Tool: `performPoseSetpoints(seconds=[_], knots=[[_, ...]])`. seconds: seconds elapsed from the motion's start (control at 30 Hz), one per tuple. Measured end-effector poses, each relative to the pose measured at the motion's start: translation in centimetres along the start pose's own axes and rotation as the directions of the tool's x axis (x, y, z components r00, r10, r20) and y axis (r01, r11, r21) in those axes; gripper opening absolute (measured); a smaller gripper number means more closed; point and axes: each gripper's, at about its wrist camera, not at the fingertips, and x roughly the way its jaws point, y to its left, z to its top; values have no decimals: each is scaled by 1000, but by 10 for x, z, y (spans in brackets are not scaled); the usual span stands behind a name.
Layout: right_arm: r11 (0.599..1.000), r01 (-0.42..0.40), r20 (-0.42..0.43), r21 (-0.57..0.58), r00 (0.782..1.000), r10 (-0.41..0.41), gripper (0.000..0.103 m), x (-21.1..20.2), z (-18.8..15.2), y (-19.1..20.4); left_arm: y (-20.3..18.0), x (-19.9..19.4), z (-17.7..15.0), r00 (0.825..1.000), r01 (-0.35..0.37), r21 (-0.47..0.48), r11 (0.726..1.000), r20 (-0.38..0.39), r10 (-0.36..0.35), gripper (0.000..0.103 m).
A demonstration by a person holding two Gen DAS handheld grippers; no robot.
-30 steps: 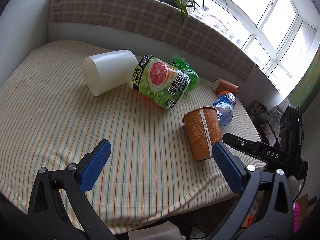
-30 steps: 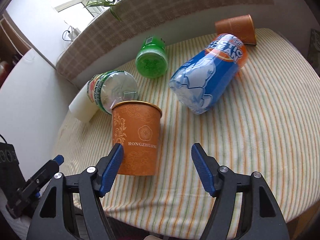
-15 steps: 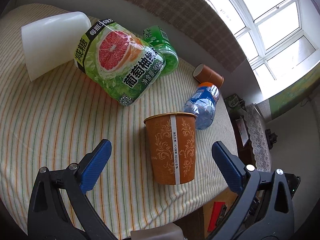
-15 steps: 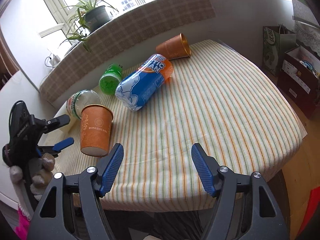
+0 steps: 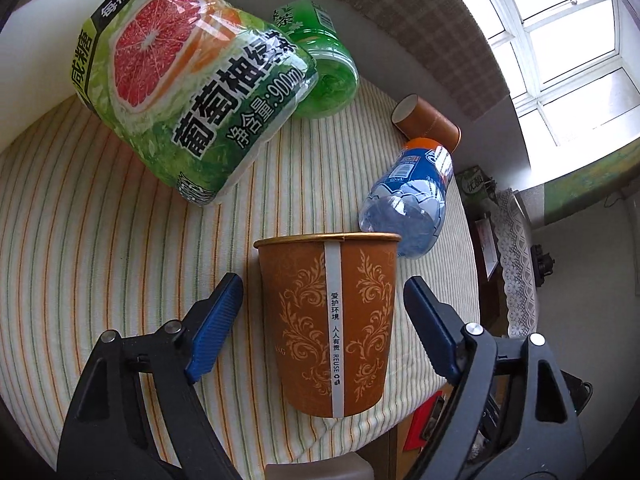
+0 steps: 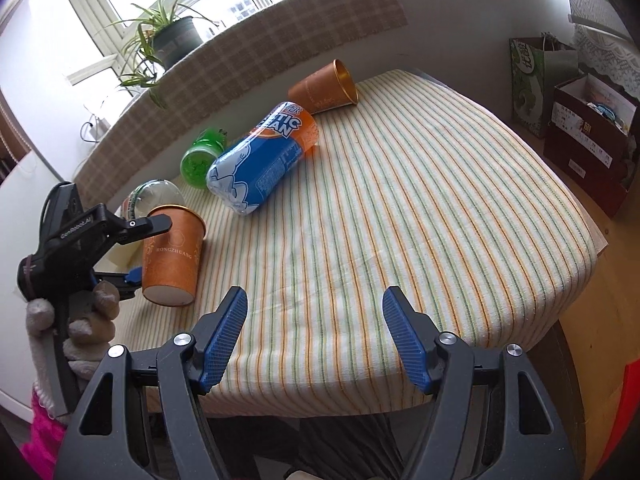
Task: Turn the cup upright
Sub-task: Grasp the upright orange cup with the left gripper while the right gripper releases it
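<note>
Standing near the front edge of the striped tabletop (image 6: 420, 216), one orange paper cup (image 5: 329, 320) was seen with its gold rim up, though in the right wrist view it appeared tilted, with its white base partly visible, so it could not be told whether it rested flat. The left gripper (image 5: 323, 322) was placed around this cup with its fingers apart on either side, neither pad clearly touching the wall. The right gripper (image 6: 315, 338) was held well back over the tabletop's front edge, its fingers apart and nothing between them. The flip of this cup was judged largely done, with settling or release perhaps left. A second orange cup (image 6: 324, 87) was seen lying on its side near the far edge, so another flip was judged to remain. Two orange cups were counted, and three bottles lying down: a grapefruit-label bottle (image 5: 192, 92), a green bottle (image 5: 320, 60) and a blue bottle (image 6: 262, 162). One white container (image 5: 36, 64) was also noted
</note>
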Motion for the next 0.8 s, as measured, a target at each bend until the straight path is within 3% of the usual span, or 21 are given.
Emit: performPoseSetpoints(seconds=[0.43,0.63,0.8], knots=[[999,18,-6,30,1000,-18,70,2,-1,-11,-10,8,1,1000,-6,26,1000,-9,6,69],[1000,17,2,16,1000,-17,70,0,0,-6,-27,-1,-7,998,-46,105,993,56,40,69],[1000,15,2,7,1000,-15,70,1,0,-1,-41,-13,-15,985,-120,191,974,150,92,69]])
